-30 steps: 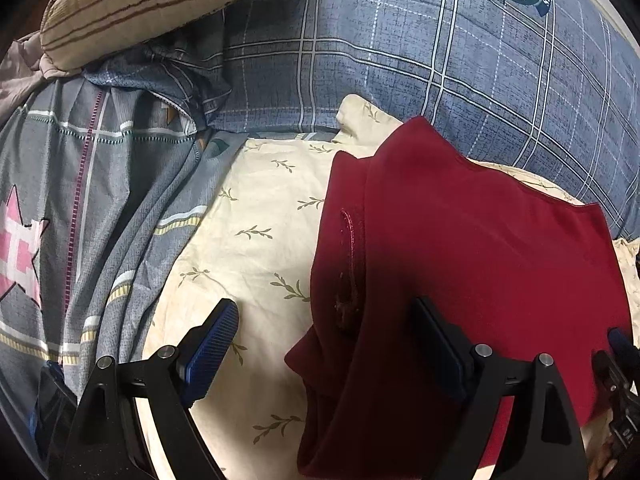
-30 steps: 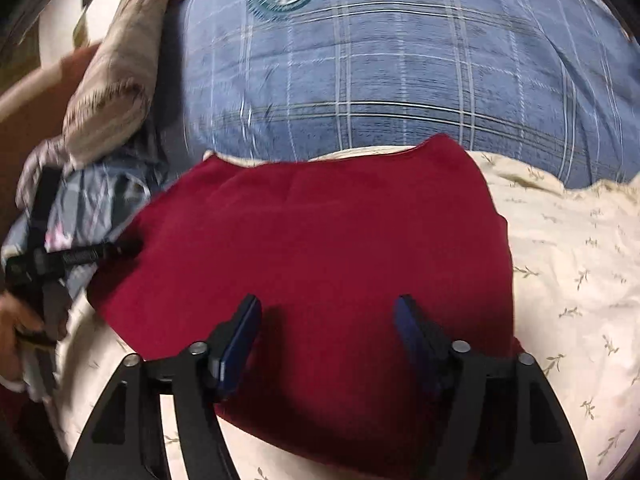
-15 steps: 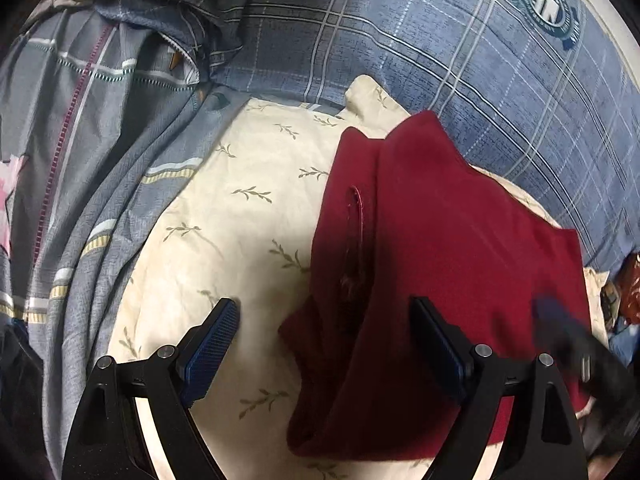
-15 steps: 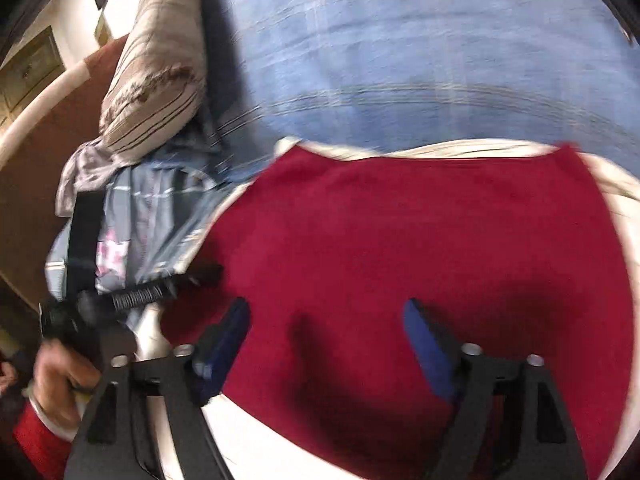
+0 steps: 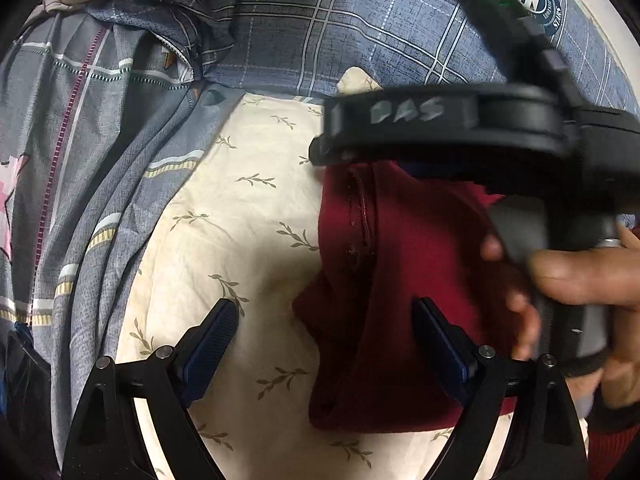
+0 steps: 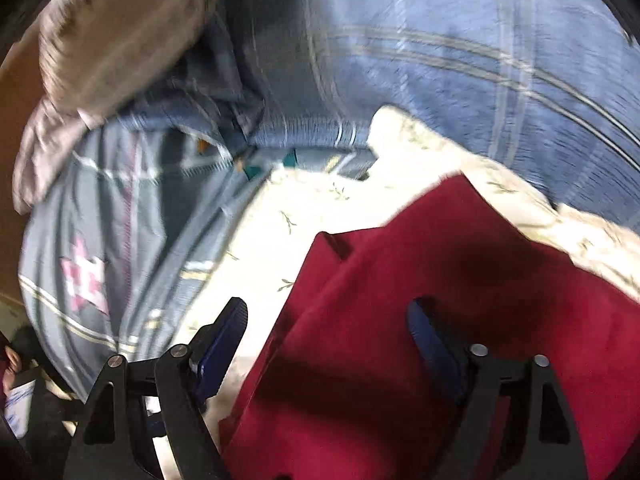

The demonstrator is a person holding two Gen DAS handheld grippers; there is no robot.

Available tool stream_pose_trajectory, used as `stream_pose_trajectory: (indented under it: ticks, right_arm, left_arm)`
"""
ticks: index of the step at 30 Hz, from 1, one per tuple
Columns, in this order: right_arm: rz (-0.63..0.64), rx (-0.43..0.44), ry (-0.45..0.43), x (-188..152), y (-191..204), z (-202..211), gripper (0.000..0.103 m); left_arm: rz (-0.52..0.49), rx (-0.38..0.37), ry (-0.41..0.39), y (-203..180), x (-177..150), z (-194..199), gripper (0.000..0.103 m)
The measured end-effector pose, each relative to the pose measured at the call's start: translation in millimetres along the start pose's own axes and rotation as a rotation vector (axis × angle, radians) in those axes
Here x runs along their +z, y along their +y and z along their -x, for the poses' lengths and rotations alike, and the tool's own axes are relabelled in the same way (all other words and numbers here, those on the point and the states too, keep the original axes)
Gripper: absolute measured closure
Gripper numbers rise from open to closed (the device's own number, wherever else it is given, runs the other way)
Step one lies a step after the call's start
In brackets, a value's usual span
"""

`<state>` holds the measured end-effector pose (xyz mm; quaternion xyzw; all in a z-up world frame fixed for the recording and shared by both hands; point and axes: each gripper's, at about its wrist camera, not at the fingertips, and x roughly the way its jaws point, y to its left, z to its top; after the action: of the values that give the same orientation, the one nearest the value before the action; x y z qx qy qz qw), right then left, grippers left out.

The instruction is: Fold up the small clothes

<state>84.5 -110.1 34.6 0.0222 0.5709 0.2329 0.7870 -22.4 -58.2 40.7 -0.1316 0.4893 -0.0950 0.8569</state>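
A dark red garment (image 5: 404,280) lies folded on a cream leaf-print sheet (image 5: 240,220), its left edge doubled over in a thick fold. My left gripper (image 5: 324,312) hovers open over that edge, the cloth's lower left corner between its fingers but not pinched. In the left wrist view the right gripper's black body (image 5: 440,120) reaches across above the garment, held by a hand (image 5: 580,276). In the right wrist view my right gripper (image 6: 326,308) straddles the garment's (image 6: 400,340) left edge; its jaws are opening, cloth below them and not pressed.
A blue plaid duvet (image 5: 360,20) with a round crest lies behind the sheet. Grey patterned bedding (image 5: 80,160) with a pink star is bunched at the left. A striped pillow (image 6: 112,32) sits at the far left of the bed.
The right gripper has swept left across the garment to its left edge and now shows in the left wrist view, its jaws a little wider. The left gripper has only tilted slightly.
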Motion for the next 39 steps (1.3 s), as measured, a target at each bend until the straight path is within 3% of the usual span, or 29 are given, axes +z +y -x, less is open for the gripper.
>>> stream_pose_trajectory:
  ticks: [2, 4, 5, 7, 9, 12, 13, 15, 17, 19, 20, 21, 23, 31, 32, 34, 35, 37, 39]
  right_arm:
    - [0.027, -0.04, -0.002, 0, 2, -6, 0.017]
    - [0.079, -0.088, -0.016, -4, 7, -6, 0.024]
    - [0.104, -0.115, -0.027, -6, 9, -5, 0.037]
    - [0.121, -0.085, -0.078, -12, 9, 5, 0.05]
    - [0.106, -0.031, -0.121, -16, 5, 18, 0.079]
    - [0.056, 0.017, -0.157, -18, -8, 33, 0.089]
    - [0.048, 0.022, -0.162, -18, -11, 35, 0.09]
    - [0.026, 0.036, -0.159, -18, -18, 37, 0.09]
    - [-0.011, 0.073, -0.148, -18, -25, 38, 0.09]
    - [-0.058, 0.12, -0.14, -16, -28, 41, 0.083]
    - [-0.08, 0.139, -0.14, -16, -31, 43, 0.075]
    - [-0.094, 0.147, -0.139, -14, -32, 45, 0.059]
    - [-0.095, 0.147, -0.125, -11, -30, 45, 0.043]
    - [0.041, 0.035, 0.01, 5, 7, 6, 0.028]
    - [0.059, 0.01, 0.019, 5, 10, -2, 0.028]
    - [0.107, -0.077, -0.013, 3, 15, -9, 0.038]
    - [0.127, -0.128, -0.034, 1, 15, -8, 0.064]
    - [0.141, -0.087, -0.073, -5, 8, 3, 0.074]
    - [0.121, -0.053, -0.102, -9, -3, 16, 0.084]
  left_arm:
    - [0.0, 0.003, 0.004, 0, 1, -1, 0.01]
    - [0.002, 0.004, 0.002, 1, 2, -4, 0.009]
    - [0.007, 0.005, -0.001, 0, 3, -5, 0.008]
    - [0.01, 0.008, -0.007, -1, 5, -8, 0.007]
    - [0.01, 0.015, -0.02, -3, 6, -10, 0.007]
    - [0.012, 0.011, -0.038, -5, 8, -12, 0.011]
    - [0.011, 0.0, -0.045, -5, 8, -12, 0.016]
    - [-0.004, -0.062, -0.052, -7, 10, -11, 0.055]
    - [-0.037, -0.089, -0.06, -12, 11, -9, 0.064]
    - [-0.067, -0.092, -0.072, -15, 9, -8, 0.07]
    - [-0.065, -0.099, -0.074, -14, 9, -8, 0.073]
    - [-0.056, -0.115, -0.073, -13, 9, -8, 0.075]
    - [-0.04, -0.147, -0.068, -8, 10, -8, 0.078]
    - [-0.043, -0.144, -0.066, -4, 12, -8, 0.078]
    - [-0.04, -0.147, -0.065, -3, 12, -8, 0.078]
    - [-0.034, -0.156, -0.059, 0, 13, -9, 0.077]
    - [-0.033, -0.158, -0.056, 0, 14, -9, 0.075]
    - [-0.036, -0.146, -0.061, 0, 16, -9, 0.064]
    - [-0.042, -0.103, -0.07, 0, 16, -9, 0.039]
